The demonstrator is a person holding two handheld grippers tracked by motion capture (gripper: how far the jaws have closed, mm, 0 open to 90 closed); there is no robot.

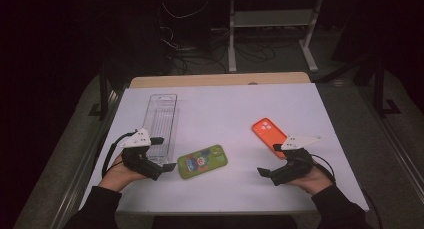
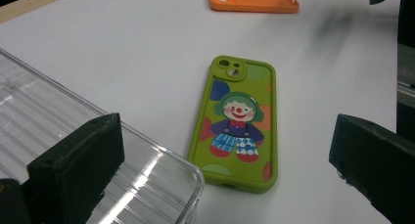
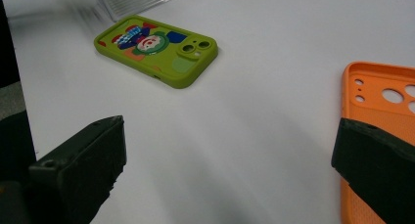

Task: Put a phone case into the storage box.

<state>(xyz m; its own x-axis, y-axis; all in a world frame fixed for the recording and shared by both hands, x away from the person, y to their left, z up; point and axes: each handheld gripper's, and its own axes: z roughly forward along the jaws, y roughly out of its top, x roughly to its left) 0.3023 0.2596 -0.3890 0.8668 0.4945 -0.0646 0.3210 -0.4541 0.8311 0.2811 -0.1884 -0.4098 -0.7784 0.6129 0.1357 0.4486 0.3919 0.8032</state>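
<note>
Nearest, the left claw (image 1: 161,166) and the right claw (image 1: 264,174) hung low over the white bench (image 1: 225,109) — both spread wide, gripping nothing. Between them lay the green clown phone case (image 1: 202,161), flat, picture side up. Just beyond the right claw lay the orange phone case (image 1: 268,131), hollow side up — and the clear plastic tray (image 1: 162,120) stretched away behind the left claw.

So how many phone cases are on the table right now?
2. The green clown phone case lies near the front middle, beside the clear plastic tray. The orange phone case lies to its right, by the right tool. Nothing looks hidden.
</note>
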